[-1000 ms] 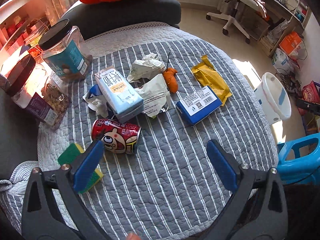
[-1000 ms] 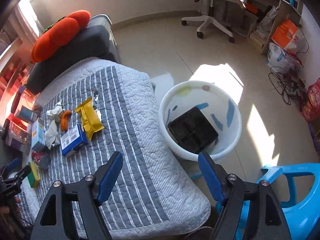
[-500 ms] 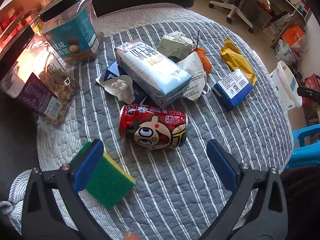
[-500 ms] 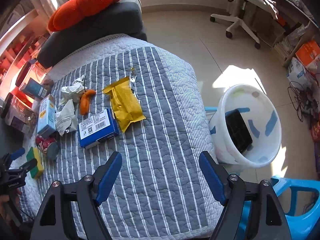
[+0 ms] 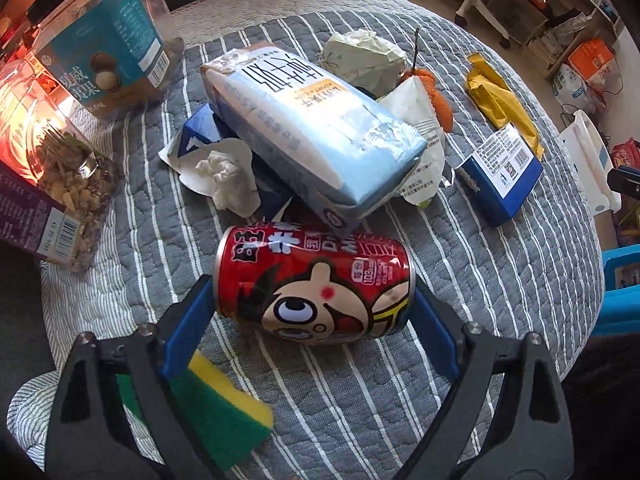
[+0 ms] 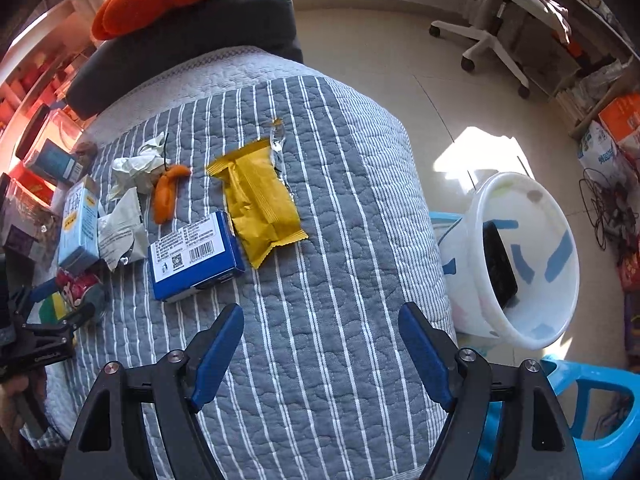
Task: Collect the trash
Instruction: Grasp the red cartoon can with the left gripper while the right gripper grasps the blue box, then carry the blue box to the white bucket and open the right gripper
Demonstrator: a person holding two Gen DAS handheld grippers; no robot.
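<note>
A red drink can [image 5: 314,284] lies on its side on the striped quilt. My left gripper [image 5: 314,316] is open, with one blue finger at each end of the can; I cannot tell if they touch it. Behind it lie a light blue carton [image 5: 312,128], crumpled paper [image 5: 362,60], a blue box [image 5: 500,172] and a yellow wrapper [image 5: 500,100]. My right gripper [image 6: 322,356] is open and empty above the quilt, near the blue box [image 6: 194,254] and the yellow wrapper [image 6: 260,204]. A white bucket [image 6: 560,312] holding a black item stands on the floor to the right.
Two clear snack jars [image 5: 104,36] stand at the left edge. A green and yellow sponge [image 5: 224,420] lies under my left finger. An orange peel [image 6: 168,194] lies mid-table. A blue plastic stool [image 6: 592,400] and an office chair [image 6: 496,20] are on the floor.
My left gripper has moved forward and down until its fingers flank the red can. My right gripper has swung left from over the bucket to over the quilt.
</note>
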